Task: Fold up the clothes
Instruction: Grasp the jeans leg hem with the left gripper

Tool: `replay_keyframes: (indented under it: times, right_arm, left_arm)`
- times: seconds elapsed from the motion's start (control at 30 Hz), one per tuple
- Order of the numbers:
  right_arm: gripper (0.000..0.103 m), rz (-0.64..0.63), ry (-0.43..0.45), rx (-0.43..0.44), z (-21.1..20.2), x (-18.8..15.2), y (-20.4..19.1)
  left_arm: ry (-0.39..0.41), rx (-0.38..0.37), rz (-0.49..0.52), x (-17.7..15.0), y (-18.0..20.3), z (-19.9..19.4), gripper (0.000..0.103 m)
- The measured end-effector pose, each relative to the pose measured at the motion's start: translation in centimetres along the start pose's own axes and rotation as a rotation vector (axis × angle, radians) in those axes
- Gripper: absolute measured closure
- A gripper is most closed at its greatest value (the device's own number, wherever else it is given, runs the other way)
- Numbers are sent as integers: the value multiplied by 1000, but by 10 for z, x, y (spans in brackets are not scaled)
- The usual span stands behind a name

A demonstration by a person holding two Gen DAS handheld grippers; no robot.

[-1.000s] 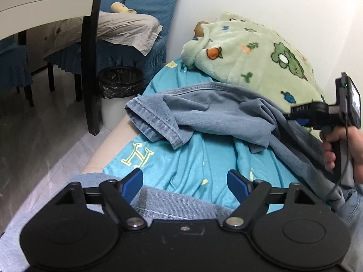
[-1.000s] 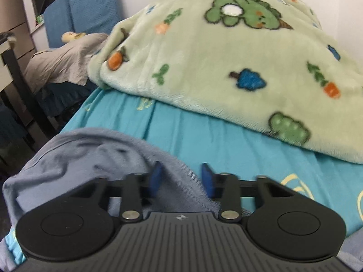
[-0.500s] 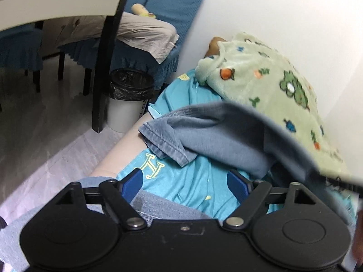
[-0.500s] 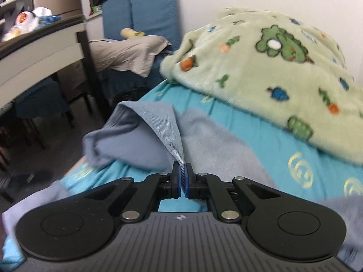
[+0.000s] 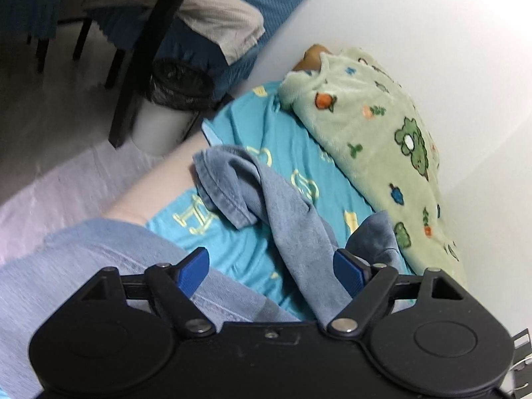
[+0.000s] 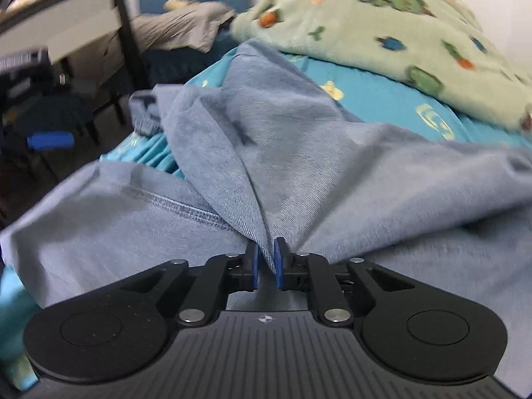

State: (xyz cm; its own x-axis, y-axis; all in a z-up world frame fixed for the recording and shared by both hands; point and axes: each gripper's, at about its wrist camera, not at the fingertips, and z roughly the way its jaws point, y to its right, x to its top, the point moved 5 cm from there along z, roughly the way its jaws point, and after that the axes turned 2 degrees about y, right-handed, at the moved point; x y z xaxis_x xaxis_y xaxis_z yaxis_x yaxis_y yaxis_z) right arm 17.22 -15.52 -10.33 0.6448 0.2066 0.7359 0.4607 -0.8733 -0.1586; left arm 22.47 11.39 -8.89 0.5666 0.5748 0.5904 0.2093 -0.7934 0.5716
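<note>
A blue denim-like garment lies crumpled on the turquoise bed sheet. My right gripper has a raised fold of it between its pads, with the cloth pulled taut into the narrow gap; its jaws are opening. In the left wrist view a twisted strip of the garment runs from a cuffed sleeve end down between the fingers of my left gripper, which stands wide open. The strip passes close to the right finger without being pinched. A flat panel of the garment lies under the left finger.
A green cartoon-print blanket is heaped along the white wall. Off the bed's left edge stand a bin with a black liner, a dark table leg and a blue-covered chair with beige cloth on it.
My right gripper closed on a fold of the garment and drew it back across the bed, stretching the cloth. The left view rolled and the person's hand left it.
</note>
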Motion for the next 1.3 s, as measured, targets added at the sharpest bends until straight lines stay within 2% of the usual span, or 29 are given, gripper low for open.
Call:
replay_keyframes:
  times: [0.1, 0.33, 0.5, 0.73, 0.87, 0.93, 1.03, 1.2, 1.3]
  right_arm:
    - [88, 83, 11, -19, -21, -11, 4]
    - [88, 234, 27, -127, -47, -33, 9]
    - [88, 192, 64, -207, -35, -33, 15]
    - [88, 300, 21, -211, -23, -43, 28]
    - [86, 296, 35, -216, -19, -42, 26]
    - [82, 309, 37, -209, -18, -41, 26]
    - [79, 355, 33, -185, -20, -41, 28]
    - [79, 414, 14, -163, -19, -39, 31]
    - [79, 433, 13, -161, -16, -38, 31]
  left_arm:
    - [-20, -10, -7, -4, 0, 4, 23]
    - [-19, -23, -9, -14, 2, 9, 23]
    - [-7, -18, -10, -17, 5, 12, 25]
    - [-8, -35, -29, -20, 12, 19, 25]
    - [-12, -30, -97, -7, 12, 29, 27]
    - [-19, -37, -142, 5, 11, 40, 27]
    - [-7, -12, -213, 22, 2, 60, 27]
    - [-89, 25, -300, 40, -11, 103, 29]
    - [-105, 67, -277, 49, -3, 118, 29]
